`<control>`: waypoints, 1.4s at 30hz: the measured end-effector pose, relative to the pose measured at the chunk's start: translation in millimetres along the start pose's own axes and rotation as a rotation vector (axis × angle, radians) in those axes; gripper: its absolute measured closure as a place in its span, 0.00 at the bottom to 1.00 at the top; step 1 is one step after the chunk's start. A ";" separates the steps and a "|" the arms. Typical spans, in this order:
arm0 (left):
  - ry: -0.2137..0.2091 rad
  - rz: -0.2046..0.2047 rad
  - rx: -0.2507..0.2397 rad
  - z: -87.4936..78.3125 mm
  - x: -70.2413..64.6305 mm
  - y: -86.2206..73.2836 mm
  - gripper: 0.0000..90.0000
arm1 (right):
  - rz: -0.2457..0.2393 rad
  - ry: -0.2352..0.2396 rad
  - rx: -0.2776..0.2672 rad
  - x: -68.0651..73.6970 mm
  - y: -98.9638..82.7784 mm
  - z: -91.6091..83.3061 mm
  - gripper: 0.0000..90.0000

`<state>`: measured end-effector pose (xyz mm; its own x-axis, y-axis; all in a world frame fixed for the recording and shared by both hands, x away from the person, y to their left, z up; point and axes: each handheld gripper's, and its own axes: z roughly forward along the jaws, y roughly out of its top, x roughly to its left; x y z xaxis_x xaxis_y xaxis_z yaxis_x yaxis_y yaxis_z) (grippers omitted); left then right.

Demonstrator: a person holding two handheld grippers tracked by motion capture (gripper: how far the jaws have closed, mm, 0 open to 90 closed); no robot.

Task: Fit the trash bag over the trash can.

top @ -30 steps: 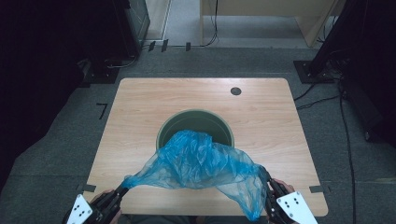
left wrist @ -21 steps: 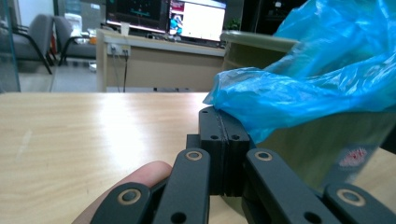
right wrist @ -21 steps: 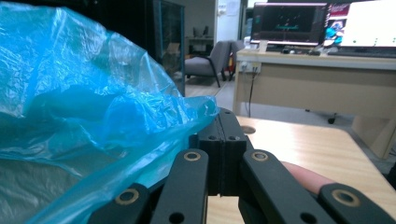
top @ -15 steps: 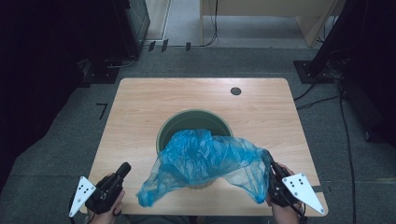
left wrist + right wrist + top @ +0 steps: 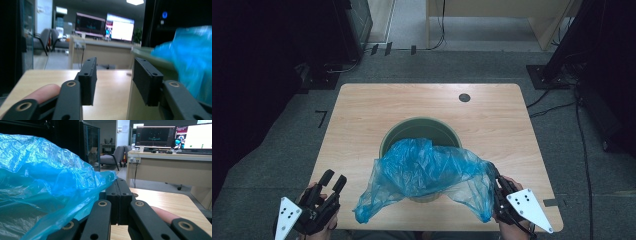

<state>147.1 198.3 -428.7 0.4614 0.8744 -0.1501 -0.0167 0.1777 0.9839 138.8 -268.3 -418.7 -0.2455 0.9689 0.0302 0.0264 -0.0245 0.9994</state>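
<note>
High view shows the blue plastic bag draped over the near rim of the green bin set in the counter. Its long axis runs from a loose corner at 7 o'clock to the pinched corner at 4 o'clock, where the right hand-held gripper stays clamped on the film. The left hand-held gripper has just been opening, jaws apart with nothing between them. That loose corner lies at 3 o'clock from it, just beside, so the left is likely the one to regrasp
</note>
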 end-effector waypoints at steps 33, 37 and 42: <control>-0.259 0.202 0.163 25.1 -78.7 -2.5 0.87 | -0.002 0.025 -0.019 1.5 3.3 -2.7 0.99; -0.279 0.173 0.149 26.7 -76.9 4.7 0.99 | -0.010 0.081 -0.021 -1.1 1.9 -3.9 0.81; -0.285 0.121 0.128 30.1 -72.8 12.3 1.00 | -0.049 0.117 0.002 -7.3 -4.4 -7.9 0.59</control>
<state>140.0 123.3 -402.7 0.6929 0.7209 -0.0162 0.0166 0.0066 0.9998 132.9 -277.2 -423.2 -0.3578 0.9336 -0.0169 0.0138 0.0233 0.9996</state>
